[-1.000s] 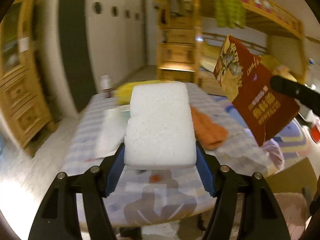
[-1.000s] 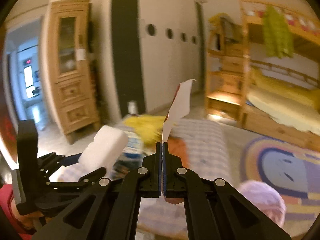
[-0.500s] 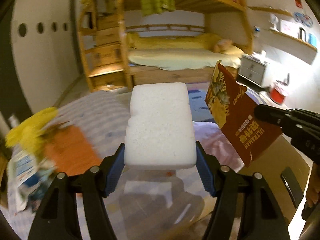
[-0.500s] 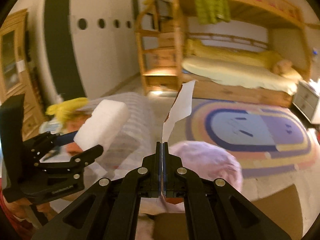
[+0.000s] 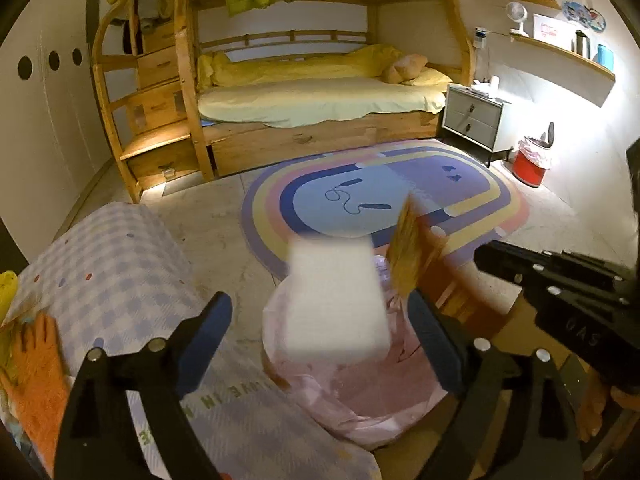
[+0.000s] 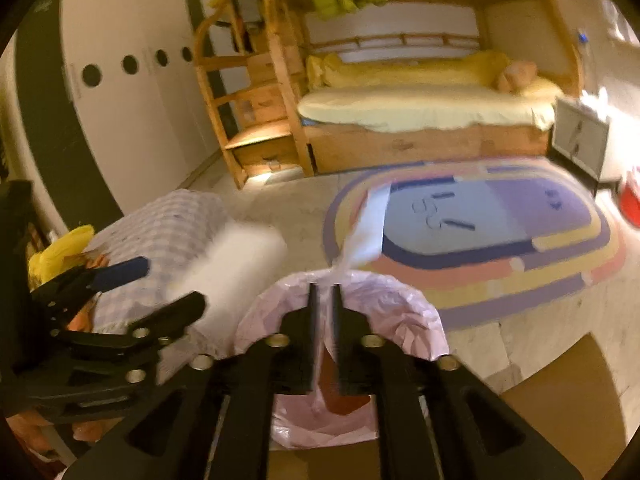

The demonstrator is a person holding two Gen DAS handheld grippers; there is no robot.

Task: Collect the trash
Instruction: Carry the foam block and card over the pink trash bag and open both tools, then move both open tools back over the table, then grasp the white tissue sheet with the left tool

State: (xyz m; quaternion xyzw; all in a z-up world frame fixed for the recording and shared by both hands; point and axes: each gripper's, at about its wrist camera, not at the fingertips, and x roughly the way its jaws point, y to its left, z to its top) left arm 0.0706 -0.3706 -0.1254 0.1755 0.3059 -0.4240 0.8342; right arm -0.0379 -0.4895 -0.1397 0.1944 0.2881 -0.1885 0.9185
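In the left wrist view my left gripper (image 5: 318, 312) hangs over a pink trash bag (image 5: 360, 400). Its jaws are opening wide, and a blurred white foam block (image 5: 336, 300) drops between them, free of both pads. Beside the block a red-and-gold wrapper (image 5: 412, 256) tilts over the bag, with my right gripper (image 5: 520, 276) to its right. In the right wrist view my right gripper (image 6: 325, 292) is opening above the bag's rim (image 6: 400, 300). The thin wrapper (image 6: 368, 228) stands edge-on in the gap and the pads do not press it. The left gripper (image 6: 168, 284) and foam block (image 6: 232, 264) show at left.
A table with a checked cloth (image 5: 112, 264) is at the left and carries an orange cloth (image 5: 36, 368) and a yellow item (image 5: 6, 292). An oval rug (image 5: 380, 200), a bunk bed (image 5: 320, 96), a nightstand (image 5: 472, 120) and a red bin (image 5: 532, 162) lie beyond. A brown cardboard surface (image 6: 560, 392) lies at the right.
Both grippers swung from the table over to the pink bag. The left jaws spread and let go of the foam block. The right jaws parted off the wrapper.
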